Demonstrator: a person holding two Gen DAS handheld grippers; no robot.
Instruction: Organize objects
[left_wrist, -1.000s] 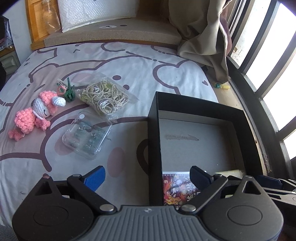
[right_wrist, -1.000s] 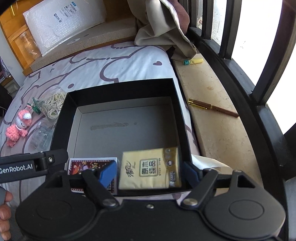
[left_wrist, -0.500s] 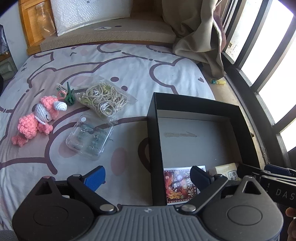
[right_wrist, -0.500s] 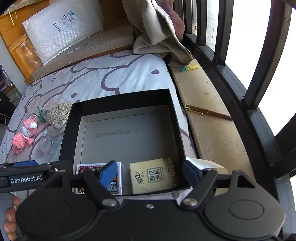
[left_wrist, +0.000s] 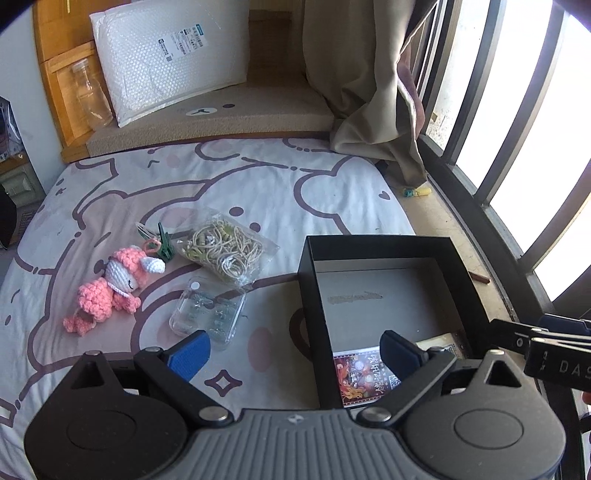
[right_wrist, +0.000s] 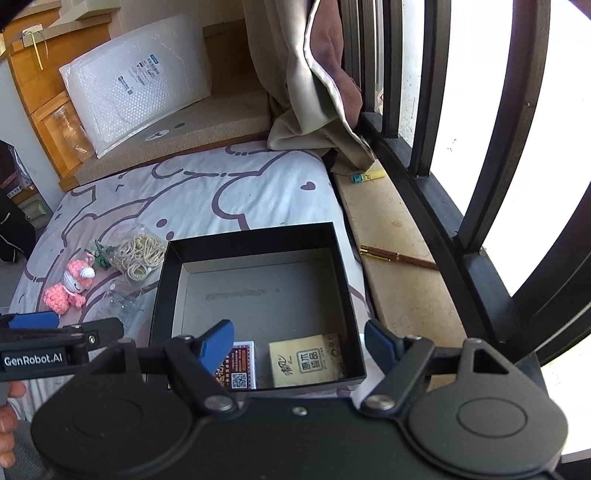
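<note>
A black open box (left_wrist: 380, 245) (right_wrist: 255, 236) rests on the bed by the window. Inside, at its near wall, lie a colourful card pack (left_wrist: 360, 376) (right_wrist: 242, 369) and a yellow tissue pack (right_wrist: 303, 360). Left of the box lie a pink crochet doll (left_wrist: 110, 286) (right_wrist: 70, 284), a bag of rubber bands (left_wrist: 225, 249) (right_wrist: 142, 254), a green clip (left_wrist: 162, 243) and a clear plastic case (left_wrist: 208, 312). My left gripper (left_wrist: 295, 350) hangs open above the box's left wall, holding nothing. Over the box's near edge my right gripper (right_wrist: 299, 343) is open and empty too.
The bed sheet (left_wrist: 221, 184) has a bear print. A white bubble mailer (left_wrist: 166, 55) leans at the headboard beside a glass jar (left_wrist: 90, 92). A curtain (left_wrist: 369, 92) hangs at the window bars (right_wrist: 424, 110). On the sill (right_wrist: 388, 229) lie a brown pen (right_wrist: 397, 256) and a yellow marker (right_wrist: 365, 178).
Both grippers have risen and pulled back from the box, so more of the bed and headboard shows. The tissue pack and card pack stay in the box.
</note>
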